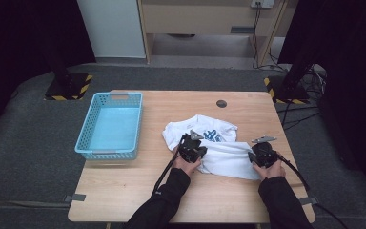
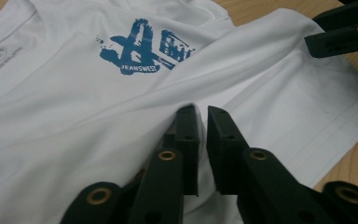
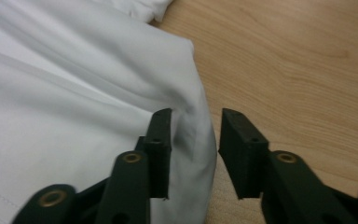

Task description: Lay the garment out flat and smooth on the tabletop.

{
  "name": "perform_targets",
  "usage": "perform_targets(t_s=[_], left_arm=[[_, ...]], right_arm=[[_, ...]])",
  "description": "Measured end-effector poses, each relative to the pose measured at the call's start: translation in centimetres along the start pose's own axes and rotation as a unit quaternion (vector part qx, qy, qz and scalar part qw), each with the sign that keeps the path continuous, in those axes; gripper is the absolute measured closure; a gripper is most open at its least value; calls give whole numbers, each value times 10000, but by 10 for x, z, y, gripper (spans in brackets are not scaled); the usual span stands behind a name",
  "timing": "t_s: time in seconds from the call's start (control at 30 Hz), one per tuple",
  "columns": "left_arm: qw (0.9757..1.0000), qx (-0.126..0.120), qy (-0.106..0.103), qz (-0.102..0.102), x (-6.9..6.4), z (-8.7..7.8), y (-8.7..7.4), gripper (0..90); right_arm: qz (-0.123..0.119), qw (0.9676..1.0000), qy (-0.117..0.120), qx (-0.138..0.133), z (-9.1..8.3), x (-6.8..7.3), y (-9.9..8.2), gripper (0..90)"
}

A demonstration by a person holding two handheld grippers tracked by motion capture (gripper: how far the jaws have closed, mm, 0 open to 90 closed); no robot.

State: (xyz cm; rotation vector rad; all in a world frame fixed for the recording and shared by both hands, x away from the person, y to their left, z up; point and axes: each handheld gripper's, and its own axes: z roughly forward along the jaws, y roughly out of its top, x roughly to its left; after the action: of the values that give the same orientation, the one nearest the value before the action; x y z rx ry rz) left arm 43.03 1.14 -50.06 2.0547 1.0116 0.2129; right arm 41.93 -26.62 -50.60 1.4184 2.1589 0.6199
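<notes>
A white T-shirt [image 1: 219, 155] with a blue print [image 2: 140, 46] lies crumpled and partly folded on the wooden table [image 1: 124, 191], right of centre. My left gripper [image 2: 204, 119] rests at the shirt's left side [image 1: 191, 142]. Its jaws stand a narrow gap apart, with a raised fold of the cloth [image 2: 74, 116] between them and not pinched. My right gripper [image 3: 196, 126] sits at the shirt's right edge [image 1: 261, 148]. It is open, and the folded edge of the cloth [image 3: 65, 116] lies between its jaws, against the left one.
A light blue plastic basket [image 1: 110, 125] stands on the table's left side, apart from the shirt. A small dark round cap [image 1: 221, 103] is set into the tabletop near the far edge. Bare wood runs along the front of the table.
</notes>
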Motion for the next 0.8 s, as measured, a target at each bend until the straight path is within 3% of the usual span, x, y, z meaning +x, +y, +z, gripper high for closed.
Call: perform_targets(t_s=[0.17,0.3,0.4,0.6,0.7,0.8], left_arm=[[9998,-194,0,47,8,-24,-2,669],[9989,-175,424,55,23,-44,-8,624],[9964,-130,837,33,34,-50,-18,590],[9920,261,1235,-72,42,-42,-32,573],[9911,314,1289,-143,44,-34,-36,577],[9905,207,1344,-216,46,-26,-37,611]], right_arm=[[56,9987,238,-446,-13,2,-1,460],[-81,9974,404,-597,-17,12,-2,385],[3,9963,632,-581,-15,17,-4,353],[-10,9967,628,-517,-12,22,-6,303],[-1,9965,705,-450,-11,25,-8,298],[-59,9967,729,-346,-7,28,-8,292]])
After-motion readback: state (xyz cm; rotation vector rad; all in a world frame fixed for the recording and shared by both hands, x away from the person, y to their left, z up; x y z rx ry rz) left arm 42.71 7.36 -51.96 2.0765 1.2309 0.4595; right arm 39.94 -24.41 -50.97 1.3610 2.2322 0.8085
